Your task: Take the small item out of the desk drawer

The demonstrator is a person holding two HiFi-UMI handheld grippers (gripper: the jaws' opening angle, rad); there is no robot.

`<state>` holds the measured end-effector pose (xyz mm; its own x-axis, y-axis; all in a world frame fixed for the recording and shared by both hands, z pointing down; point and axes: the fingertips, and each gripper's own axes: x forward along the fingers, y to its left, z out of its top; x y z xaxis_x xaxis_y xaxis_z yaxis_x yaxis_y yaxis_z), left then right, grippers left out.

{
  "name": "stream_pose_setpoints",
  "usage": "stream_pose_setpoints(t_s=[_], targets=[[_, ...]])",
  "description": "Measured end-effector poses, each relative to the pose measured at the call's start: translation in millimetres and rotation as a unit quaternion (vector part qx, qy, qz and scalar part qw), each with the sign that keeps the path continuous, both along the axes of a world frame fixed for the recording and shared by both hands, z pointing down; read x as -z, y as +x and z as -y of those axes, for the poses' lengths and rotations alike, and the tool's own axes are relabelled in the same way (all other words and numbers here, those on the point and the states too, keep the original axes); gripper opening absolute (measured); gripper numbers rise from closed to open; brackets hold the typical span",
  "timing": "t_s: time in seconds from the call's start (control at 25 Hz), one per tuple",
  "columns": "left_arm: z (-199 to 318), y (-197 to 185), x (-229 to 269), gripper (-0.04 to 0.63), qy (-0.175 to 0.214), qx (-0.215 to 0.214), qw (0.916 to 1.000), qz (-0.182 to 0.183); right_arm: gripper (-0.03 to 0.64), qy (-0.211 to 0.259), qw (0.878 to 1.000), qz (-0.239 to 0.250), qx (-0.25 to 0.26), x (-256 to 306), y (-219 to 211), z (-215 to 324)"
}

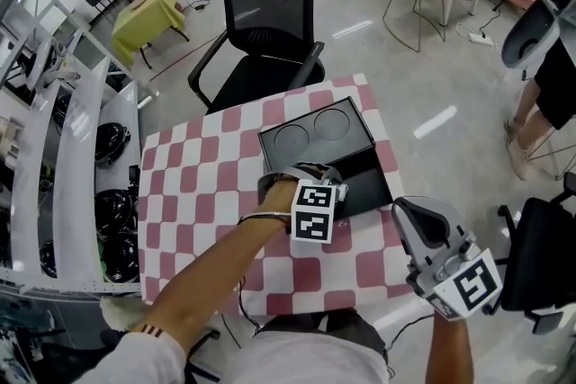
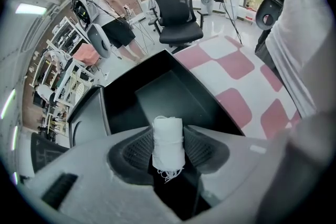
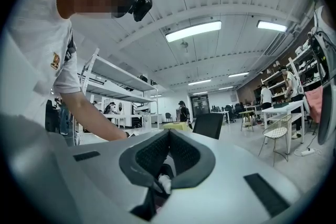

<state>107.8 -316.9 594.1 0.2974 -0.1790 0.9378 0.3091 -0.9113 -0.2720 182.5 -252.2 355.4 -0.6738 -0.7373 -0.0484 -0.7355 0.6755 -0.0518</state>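
Observation:
A small white roll of cloth or thread (image 2: 168, 140) stands upright between the pads of my left gripper (image 2: 168, 136), which is shut on it, loose threads hanging from its lower end. In the head view the left gripper (image 1: 294, 178) hovers over the open black drawer (image 1: 364, 180) of a black desk box (image 1: 315, 132); the roll is hidden there. The drawer's inside (image 2: 157, 93) looks bare beneath the roll. My right gripper (image 1: 421, 218) is held near the table's front right corner, away from the drawer, its jaws (image 3: 168, 139) closed together with nothing between them.
The box sits on a table with a pink-and-white checked cloth (image 1: 193, 193). A black office chair (image 1: 267, 22) stands behind the table. White shelving (image 1: 67, 157) runs along the left. A person (image 1: 544, 94) stands at the right, beside another dark chair (image 1: 540, 265).

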Motion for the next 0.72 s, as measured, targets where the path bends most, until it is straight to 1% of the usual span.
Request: stream_pose_setpoints(t_s=[0.2, 0.28, 0.36, 0.48, 0.56, 0.64, 0.72], targets=[[1.1, -0.2, 1.0, 0.183, 0.006, 0.000, 1.0000, -0.006, 0.012, -0.005, 1.000, -0.002, -0.005, -3.8, -1.2, -1.4], [1.0, 0.0, 3.9, 0.183, 0.007, 0.003, 0.9998, -0.016, 0.012, -0.005, 1.000, -0.003, -0.006, -3.7, -1.5, -2.5], [0.6, 1.2, 11.3, 0.181, 0.009, 0.007, 0.9994, -0.034, 0.012, -0.002, 1.000, -0.006, -0.008, -3.1, -2.0, -4.1], [0.3, 5.6, 31.0, 0.181, 0.014, 0.017, 0.9967, -0.079, 0.012, -0.004, 1.000, -0.005, -0.011, -1.7, -2.9, -5.0], [-0.5, 8.0, 47.3, 0.181, 0.013, 0.032, 0.9926, -0.117, 0.011, -0.002, 1.000, -0.004, -0.011, 0.8, -3.9, -5.3], [-3.1, 10.4, 66.0, 0.181, 0.006, 0.053, 0.9856, -0.161, 0.012, 0.000, 1.000, -0.004, -0.010, 3.6, -6.1, -6.1], [-6.3, 12.4, 86.5, 0.183, -0.002, 0.071, 0.9759, -0.206, 0.012, 0.001, 1.000, -0.005, -0.008, 6.6, -9.5, -7.0]])
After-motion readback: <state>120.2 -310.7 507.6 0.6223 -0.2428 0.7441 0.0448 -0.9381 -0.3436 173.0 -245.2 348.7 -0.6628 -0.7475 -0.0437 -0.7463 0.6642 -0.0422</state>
